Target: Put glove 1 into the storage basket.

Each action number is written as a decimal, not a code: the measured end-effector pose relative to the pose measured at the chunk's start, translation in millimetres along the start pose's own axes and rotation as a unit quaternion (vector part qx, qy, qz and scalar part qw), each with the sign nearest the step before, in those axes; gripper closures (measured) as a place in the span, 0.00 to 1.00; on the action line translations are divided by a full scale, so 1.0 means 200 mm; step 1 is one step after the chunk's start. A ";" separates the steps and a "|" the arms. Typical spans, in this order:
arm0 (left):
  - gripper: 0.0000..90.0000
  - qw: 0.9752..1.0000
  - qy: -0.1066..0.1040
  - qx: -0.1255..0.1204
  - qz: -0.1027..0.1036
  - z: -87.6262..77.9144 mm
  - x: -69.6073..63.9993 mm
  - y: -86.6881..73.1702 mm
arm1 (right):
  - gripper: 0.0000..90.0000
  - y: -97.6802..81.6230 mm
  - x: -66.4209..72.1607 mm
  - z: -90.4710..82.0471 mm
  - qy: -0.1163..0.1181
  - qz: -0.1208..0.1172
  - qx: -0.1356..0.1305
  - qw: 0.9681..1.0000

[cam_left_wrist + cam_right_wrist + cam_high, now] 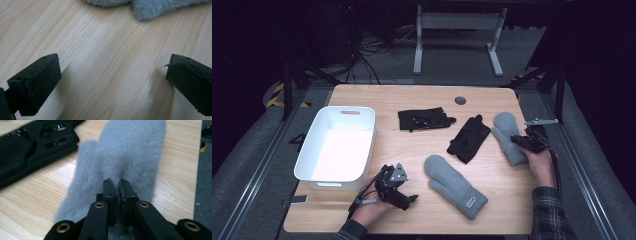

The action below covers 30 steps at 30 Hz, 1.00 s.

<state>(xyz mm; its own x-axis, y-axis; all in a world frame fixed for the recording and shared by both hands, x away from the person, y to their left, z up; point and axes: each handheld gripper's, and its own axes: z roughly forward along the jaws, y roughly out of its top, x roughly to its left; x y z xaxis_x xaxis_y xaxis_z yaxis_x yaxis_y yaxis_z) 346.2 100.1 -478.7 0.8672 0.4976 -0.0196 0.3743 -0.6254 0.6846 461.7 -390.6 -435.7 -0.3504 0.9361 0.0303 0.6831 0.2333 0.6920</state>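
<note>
right gripper view: right gripper (116, 185) has its jaws clenched on the fluffy edge of a grey mitten (125, 157); jaws nearly together with a pinch of the fleece between them; mitten lies flat on the table (37, 195), a black glove (32, 147) just beside it at upper left of that view;
high view: same mitten (507, 135) sits near the right edge of the table (422, 97), about midway along that edge; right gripper (524, 141) is on the mitten's right side, the hand (539, 162) coming in from the near right corner, plaid sleeve (549, 215) behind it;
the black glove (468, 139) lies just left of that mitten, tilted; another black glove (424, 119) sits toward the far edge, centre, apart from the first;
a second grey mitten (454, 186) lies near the front edge, centre, cuff with a small label pointing to the near right corner; well apart from the gripped one;
white bin (314, 172) stands at the left edge of the table, nothing inside it;
left gripper (409, 197) rests near the front edge between bin and second mitten, held in the left hand (372, 207), grey three-cornered plate on top;
left gripper view: jaws released, spread wide with bare wood (107, 62) between them, nothing gripped; fuzzy edge of the second mitten (147, 10) at the top of that view, apart from the jaws
</note>
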 end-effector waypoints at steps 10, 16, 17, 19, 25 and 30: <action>0.00 1.000 0.000 -0.001 -0.001 0.00 0.00 0.00 | 0.99 0.01 -0.02 -0.12 0.016 0.007 -0.026 1.000; 0.00 1.000 0.000 -0.001 -0.002 0.00 0.00 0.00 | 0.99 0.02 -0.01 -0.20 0.025 0.009 -0.044 0.999; 0.00 1.000 0.000 -0.001 -0.002 0.00 0.00 0.00 | 0.99 0.02 -0.01 -0.21 0.028 0.008 -0.048 0.998; 0.00 1.000 0.000 -0.001 -0.002 0.00 0.00 0.00 | 0.99 0.03 0.00 -0.24 0.033 0.008 -0.054 0.998; 0.00 1.000 0.000 -0.001 -0.002 0.01 0.00 0.00 | 0.99 0.02 0.01 -0.32 0.041 0.003 -0.066 0.997; 0.00 1.000 0.000 0.000 -0.003 0.01 0.00 0.00 | 0.99 0.01 0.01 -0.36 0.050 0.004 -0.073 0.996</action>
<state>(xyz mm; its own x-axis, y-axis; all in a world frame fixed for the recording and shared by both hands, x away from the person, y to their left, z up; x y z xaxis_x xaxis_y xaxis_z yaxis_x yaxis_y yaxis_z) 346.3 98.6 -478.9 0.8650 0.5012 -0.0234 0.3790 -0.6221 0.6851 416.6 -406.8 -381.9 -0.4121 0.9053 0.1026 0.5876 0.1781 0.7893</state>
